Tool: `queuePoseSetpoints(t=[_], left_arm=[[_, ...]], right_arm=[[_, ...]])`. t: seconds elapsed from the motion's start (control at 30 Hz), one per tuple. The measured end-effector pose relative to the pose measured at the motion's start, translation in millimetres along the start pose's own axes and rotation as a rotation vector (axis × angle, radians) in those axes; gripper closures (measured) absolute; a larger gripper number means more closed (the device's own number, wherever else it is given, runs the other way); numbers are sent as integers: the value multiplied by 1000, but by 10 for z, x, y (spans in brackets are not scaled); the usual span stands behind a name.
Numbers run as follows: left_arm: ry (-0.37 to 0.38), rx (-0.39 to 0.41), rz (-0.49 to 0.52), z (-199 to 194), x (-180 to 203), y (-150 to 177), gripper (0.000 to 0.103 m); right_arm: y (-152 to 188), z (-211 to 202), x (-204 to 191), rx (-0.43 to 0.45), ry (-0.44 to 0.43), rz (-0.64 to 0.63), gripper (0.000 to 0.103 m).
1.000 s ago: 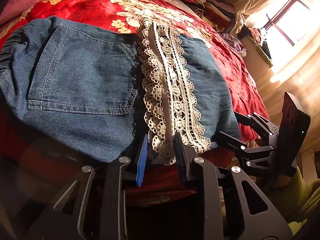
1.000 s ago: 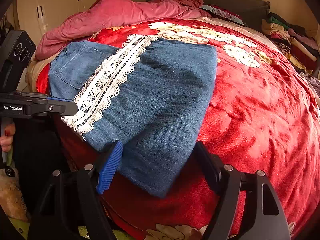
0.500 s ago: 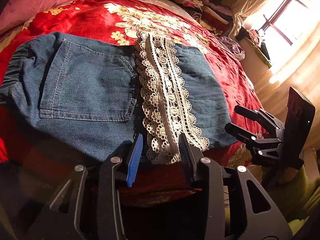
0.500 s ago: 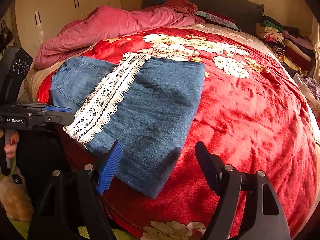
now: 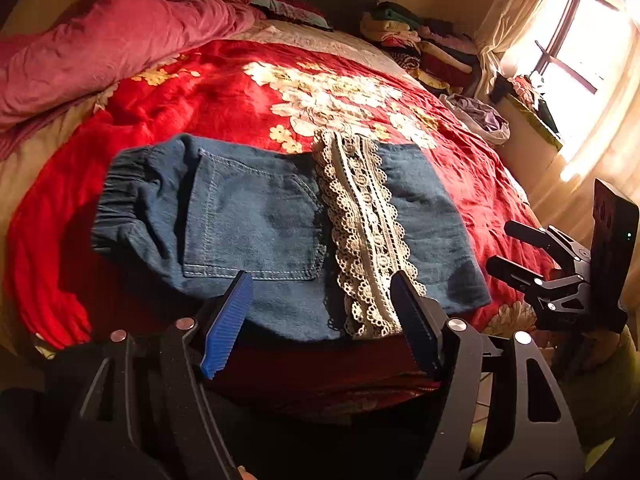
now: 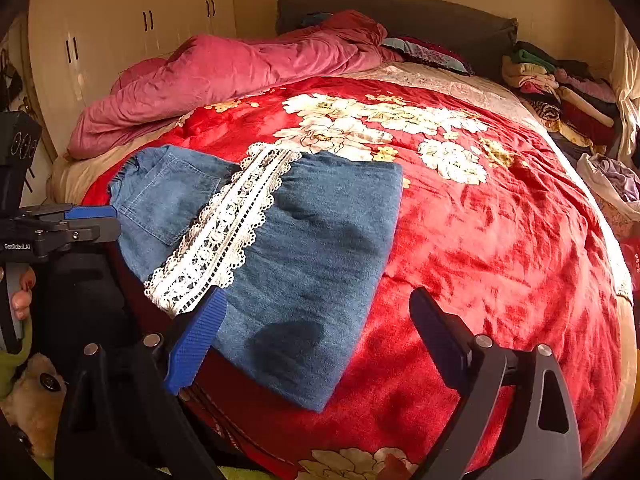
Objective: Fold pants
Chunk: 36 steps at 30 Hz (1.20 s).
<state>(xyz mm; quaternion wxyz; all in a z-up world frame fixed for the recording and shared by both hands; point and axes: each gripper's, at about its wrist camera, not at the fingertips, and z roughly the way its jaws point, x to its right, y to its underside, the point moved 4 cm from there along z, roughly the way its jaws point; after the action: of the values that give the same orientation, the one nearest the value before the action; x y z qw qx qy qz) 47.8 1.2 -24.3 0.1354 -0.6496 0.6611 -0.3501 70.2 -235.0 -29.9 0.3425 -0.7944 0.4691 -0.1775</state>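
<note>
The left tool (image 5: 320, 320) stood with its jaws apart, having just been opening, the lace hem (image 5: 362, 232) only beyond the tips and nothing gripped. The right tool (image 6: 316, 332) had likewise just been opening and was spread wide above the near corner of the denim, empty. The pants (image 6: 304, 248) lay folded into a compact rectangle near the front edge of the bed (image 6: 500, 260), pocket and elastic waistband to the left, lace band laid across the top. The fold looked essentially done; at most a final tidying or moving aside seemed left.
</note>
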Motion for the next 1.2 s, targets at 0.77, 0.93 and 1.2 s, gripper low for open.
queuePoseSetpoints(t=[0.77,0.93,1.2], left_arm=[[-148,73,-156,-363,-882,30,10],[-156,54,-184,-294,-988,68,10],[-142,48,-220,-149,-1063,96,10]], right_arm=[[-695,204,-718,37,-100,-143,9],[-912,379,-921,18,-168,-191,9],[-1323,812,-1390,-37,-285,-322,9]])
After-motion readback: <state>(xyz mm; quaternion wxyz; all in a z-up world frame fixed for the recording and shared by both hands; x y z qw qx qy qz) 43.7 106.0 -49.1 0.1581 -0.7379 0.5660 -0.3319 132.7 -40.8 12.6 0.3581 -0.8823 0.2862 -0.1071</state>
